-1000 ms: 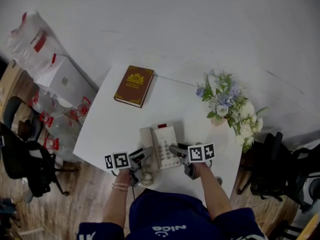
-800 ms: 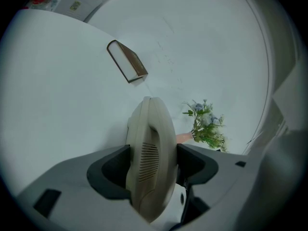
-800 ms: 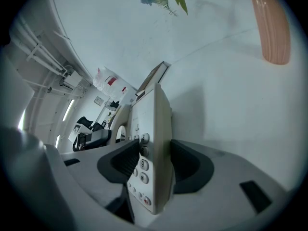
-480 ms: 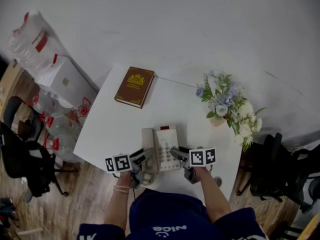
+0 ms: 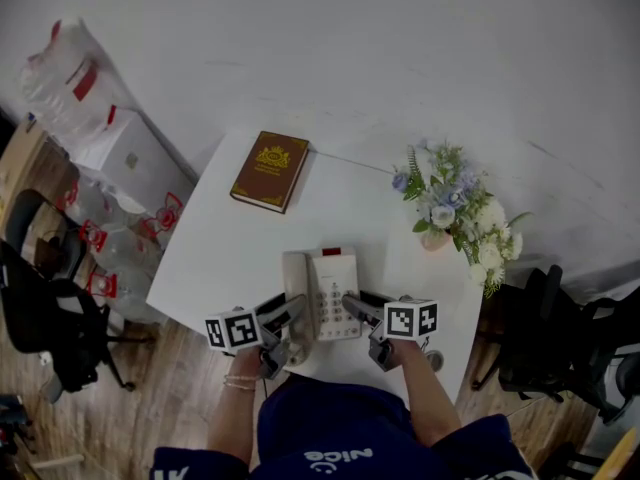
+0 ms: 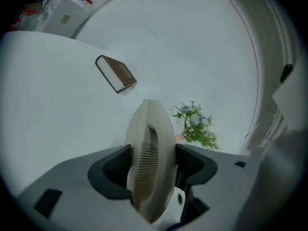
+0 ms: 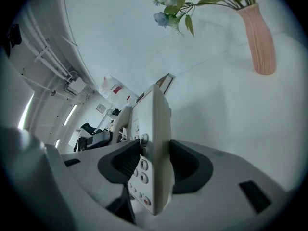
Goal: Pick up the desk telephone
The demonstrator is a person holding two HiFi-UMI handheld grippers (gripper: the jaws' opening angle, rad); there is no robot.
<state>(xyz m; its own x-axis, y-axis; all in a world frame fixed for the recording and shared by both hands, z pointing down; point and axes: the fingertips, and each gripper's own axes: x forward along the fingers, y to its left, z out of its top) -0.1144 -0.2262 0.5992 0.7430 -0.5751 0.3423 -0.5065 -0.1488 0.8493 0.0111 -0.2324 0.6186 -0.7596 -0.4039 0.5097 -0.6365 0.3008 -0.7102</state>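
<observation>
As their jaws have just squeezed tighter, the left gripper (image 5: 290, 311) holds the handset (image 6: 149, 153) and the right gripper (image 5: 358, 305) holds the telephone (image 5: 334, 286). A book (image 5: 269, 171) and flowers (image 5: 455, 208) sit on the white table (image 5: 230, 253), over a wood floor (image 5: 150, 393).

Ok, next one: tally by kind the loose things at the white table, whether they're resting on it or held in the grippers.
Desk telephone: 1
Book: 1
Vase of flowers: 1
Total: 3
</observation>
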